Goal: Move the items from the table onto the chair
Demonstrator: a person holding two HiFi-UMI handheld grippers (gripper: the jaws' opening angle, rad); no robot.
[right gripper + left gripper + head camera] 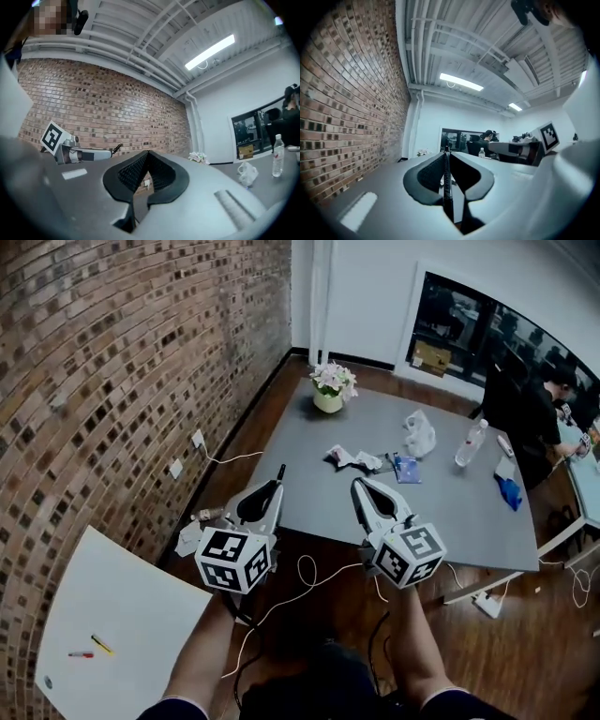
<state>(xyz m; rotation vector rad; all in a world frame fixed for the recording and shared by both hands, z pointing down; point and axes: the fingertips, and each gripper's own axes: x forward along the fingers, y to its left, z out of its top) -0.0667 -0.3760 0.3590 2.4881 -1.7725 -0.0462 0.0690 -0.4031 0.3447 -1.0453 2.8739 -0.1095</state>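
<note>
The grey table [469, 512] holds a flower pot [330, 390], a crumpled white bag [420, 434], a water bottle [471, 443], small packets [352, 458] and blue items [408, 468]. My left gripper [278, 479] hovers at the table's near left edge, shut on a thin black pen [281, 469]. The pen lies along the jaws and its tip pokes out in the left gripper view [446, 152]. My right gripper [357, 486] is beside it over the table's near edge, shut and empty [147, 153]. A white flat surface [122, 615] at lower left carries a red pen [81, 653] and a yellow pen [102, 644].
A brick wall [122, 381] runs along the left. A person in black sits at the far right by a dark chair [497, 395]. Cables [309, 582] and a power strip [487, 604] lie on the wooden floor under the table's near edge.
</note>
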